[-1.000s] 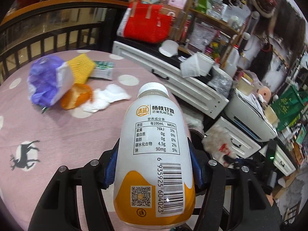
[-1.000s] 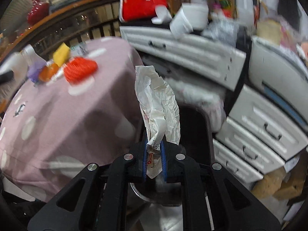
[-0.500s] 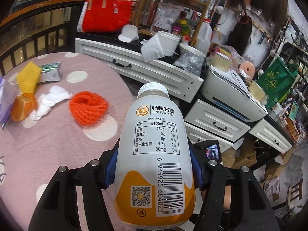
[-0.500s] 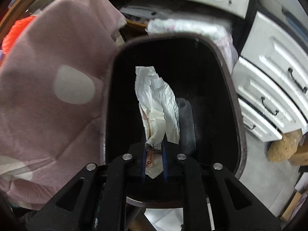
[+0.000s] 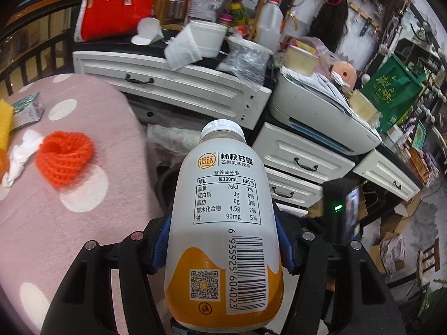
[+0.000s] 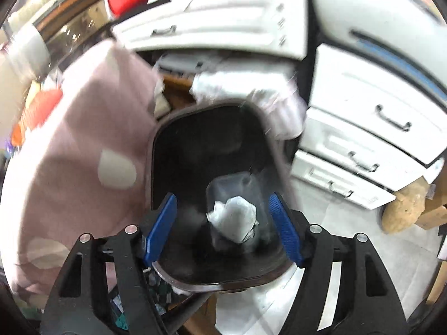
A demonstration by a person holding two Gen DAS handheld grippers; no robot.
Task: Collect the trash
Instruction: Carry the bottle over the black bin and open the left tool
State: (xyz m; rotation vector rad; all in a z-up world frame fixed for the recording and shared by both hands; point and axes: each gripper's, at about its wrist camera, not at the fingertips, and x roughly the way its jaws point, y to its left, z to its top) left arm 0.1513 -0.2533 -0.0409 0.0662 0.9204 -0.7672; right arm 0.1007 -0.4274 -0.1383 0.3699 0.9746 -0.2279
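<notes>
Right gripper (image 6: 222,227) just sprang open — crumpled white paper (image 6: 233,219) dropped into the black bin (image 6: 195,145) — while left gripper (image 5: 222,241) squeezes the smooth white-and-orange plastic bottle (image 5: 223,223) mid-body (light, probably slippery).

- A table (image 5: 83,223) at the left of the frame is being covered by a pink dotted cloth.
- An orange knitted piece (image 5: 64,162), white crumpled tissue (image 5: 21,153), a small carton (image 5: 26,109) and a yellow piece (image 5: 5,125) are being carried on it.

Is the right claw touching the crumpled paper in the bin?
Apart. The right wrist view shows the right claw open, and the crumpled paper lying down inside the bin.
</notes>
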